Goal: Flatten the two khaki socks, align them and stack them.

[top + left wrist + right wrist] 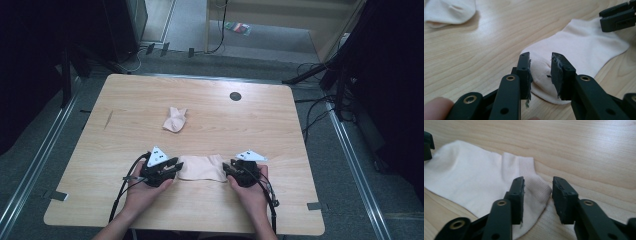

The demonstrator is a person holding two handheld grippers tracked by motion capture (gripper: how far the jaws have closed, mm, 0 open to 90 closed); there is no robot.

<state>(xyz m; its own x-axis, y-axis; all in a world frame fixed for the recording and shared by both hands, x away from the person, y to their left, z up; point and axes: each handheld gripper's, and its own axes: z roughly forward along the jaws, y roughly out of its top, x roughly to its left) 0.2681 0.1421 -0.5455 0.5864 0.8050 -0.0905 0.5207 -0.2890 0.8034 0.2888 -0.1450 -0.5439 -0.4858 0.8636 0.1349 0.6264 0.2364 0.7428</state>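
Broadly, table: the table (150,100) carries two pale socks, with both hands low at its near edge.
Flat sock: the flat sock (202,167) lies near the front edge, its long axis running left to right, directly between the two pairs of tongs.
Key relation: each end of the flat sock sits right at one pair of tongs, so neither hand is nearer; the left tongs (170,166) meet its left end, the right tongs (229,168) its right end.
Crumpled sock: the second sock (174,120) lies bunched farther back toward the middle, well apart from both hands.
Left hand: the left hand (145,190) rests low, tongs pointing right along the sock.
Right hand: the right hand (252,190) mirrors it, tongs pointing left.
Left tongs state: spread, the jaws straddling the rounded toe end (541,72), cloth between them but not pinched.
Right tongs state: spread, the jaws either side of the ribbed cuff (534,187), not yet closed on it.
Likely next step: closing both on the ends, I judge.
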